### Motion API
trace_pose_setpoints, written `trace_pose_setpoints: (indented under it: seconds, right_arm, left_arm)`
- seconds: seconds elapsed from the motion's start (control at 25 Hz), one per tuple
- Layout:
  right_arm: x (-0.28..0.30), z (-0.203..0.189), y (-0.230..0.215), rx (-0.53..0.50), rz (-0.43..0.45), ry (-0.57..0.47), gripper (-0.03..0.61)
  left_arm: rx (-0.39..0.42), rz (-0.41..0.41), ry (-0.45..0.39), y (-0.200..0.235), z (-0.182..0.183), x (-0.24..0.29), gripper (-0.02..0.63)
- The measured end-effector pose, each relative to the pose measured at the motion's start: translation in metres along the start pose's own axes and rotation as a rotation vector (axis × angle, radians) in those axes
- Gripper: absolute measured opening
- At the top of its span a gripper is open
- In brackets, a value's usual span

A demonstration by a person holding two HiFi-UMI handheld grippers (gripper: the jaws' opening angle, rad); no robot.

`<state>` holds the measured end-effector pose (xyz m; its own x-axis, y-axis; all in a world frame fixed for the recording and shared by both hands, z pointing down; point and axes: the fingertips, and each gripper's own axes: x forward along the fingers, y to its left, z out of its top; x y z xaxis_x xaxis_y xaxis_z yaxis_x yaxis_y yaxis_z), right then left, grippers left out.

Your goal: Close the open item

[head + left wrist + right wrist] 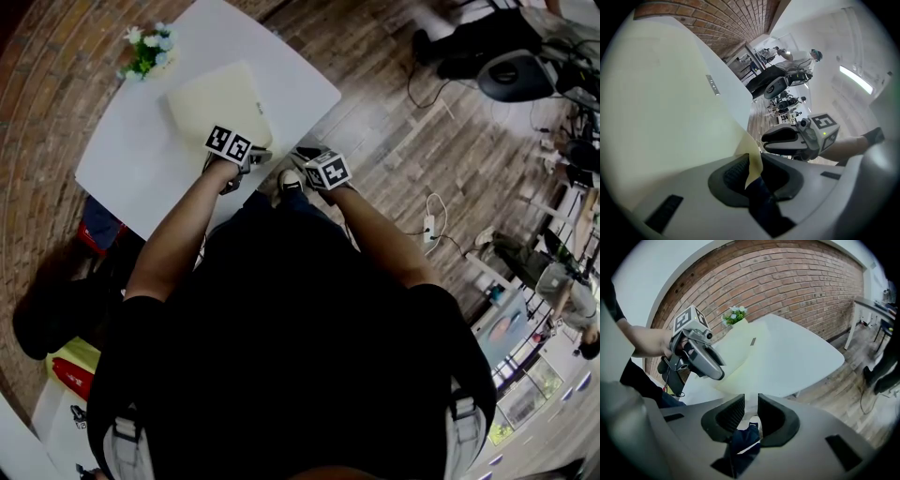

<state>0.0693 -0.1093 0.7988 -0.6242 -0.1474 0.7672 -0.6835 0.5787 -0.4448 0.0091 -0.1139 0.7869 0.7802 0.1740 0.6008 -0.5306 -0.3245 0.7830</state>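
Observation:
A pale cream flat case [220, 103] lies on the white table [131, 173], its lid down or nearly down. My left gripper [255, 157] is at the case's near right corner. In the left gripper view that cream corner [752, 161] sits between the jaws beside the left pad [735, 174], with a dark gap on the right side, so the left gripper [754, 176] stands open around it. My right gripper [305, 153] hovers just off the table's edge. Its jaws [751, 416] stand a little apart with nothing between them; only a trouser leg and a shoe show below.
A small pot of flowers [148, 49] stands at the table's far corner by the brick wall. A red bag [94, 234] sits on the floor at the left. A power strip with cables [429, 225] and an office chair [511, 75] are on the wooden floor to the right.

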Motion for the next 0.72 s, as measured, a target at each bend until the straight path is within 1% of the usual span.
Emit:
trace_pose_setpoints:
  seconds: [0.16,0.28,0.32,0.4,0.44,0.56,0.72]
  right_arm:
    - [-0.007,-0.008,0.003,0.023,-0.014,-0.001,0.095]
    - [-0.01,-0.011,0.004,0.053,-0.021,-0.001,0.095]
    - [-0.012,-0.012,0.004,0.06,-0.026,0.003,0.095]
    - [-0.014,-0.013,0.002,0.062,-0.036,0.001,0.095]
    - [-0.015,-0.012,0.001,0.058,-0.037,-0.005,0.095]
    - [-0.02,-0.01,-0.001,0.049,-0.04,-0.028,0.095]
    - [-0.026,-0.015,-0.003,0.064,-0.053,-0.025,0.095]
  left_arm:
    - [0.01,-0.016,0.007,-0.002,0.0,-0.001,0.085]
    - [0.037,-0.025,0.006,-0.005,0.0,0.0,0.118]
    - [0.044,-0.017,0.009,-0.005,0.0,0.001,0.14]
    - [0.062,0.016,0.018,-0.002,-0.002,0.003,0.088]
    - [0.067,0.028,0.021,0.001,-0.002,0.004,0.074]
    - [0.067,0.034,0.022,0.001,-0.002,0.004,0.069]
    - [0.064,0.04,0.014,0.0,0.0,0.004,0.064]
